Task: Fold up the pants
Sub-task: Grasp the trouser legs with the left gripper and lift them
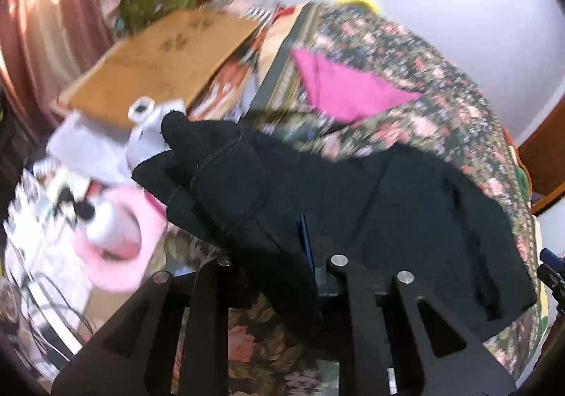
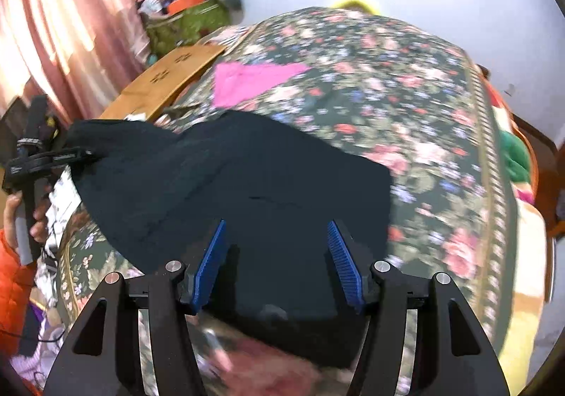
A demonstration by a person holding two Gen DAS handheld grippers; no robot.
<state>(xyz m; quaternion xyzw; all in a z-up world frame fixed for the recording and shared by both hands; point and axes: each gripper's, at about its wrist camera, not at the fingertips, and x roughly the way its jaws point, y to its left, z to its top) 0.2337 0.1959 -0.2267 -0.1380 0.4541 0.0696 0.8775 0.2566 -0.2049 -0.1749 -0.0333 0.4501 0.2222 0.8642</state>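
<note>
Two black two-finger grippers work over one pair of dark, near-black fabric pants [image 2: 247,184] that lies on a bed covered by a dark green bedspread printed with pink and red flowers [image 2: 406,106]. From the left wrist camera, the left gripper [image 1: 282,254] has its jaws drawn narrow and pinched on a bunched edge of the pants; the cloth rises out of the jaws and drapes forward and to their left in a lifted fold, hiding most of the blue pads, while the rest of the garment spreads flat ahead and to the right of the jaws. The right gripper [image 2: 277,265] holds its jaws about half open, blue ribbed pads [image 2: 212,265] on either side of the near edge of the pants; the fabric sits between and beneath them, and whether the pads press on it I cannot tell. Ahead of the right jaws and well to their left, the left gripper shows as a black tool clamping the raised corner of the pants, with a hand [image 2: 24,219] on its grip. Beyond both sets of jaws a flat bright pink cloth [image 2: 254,81] lies on the bedspread, apart from the pants, and a tan wooden board [image 1: 159,67] sits farther to the left.
</note>
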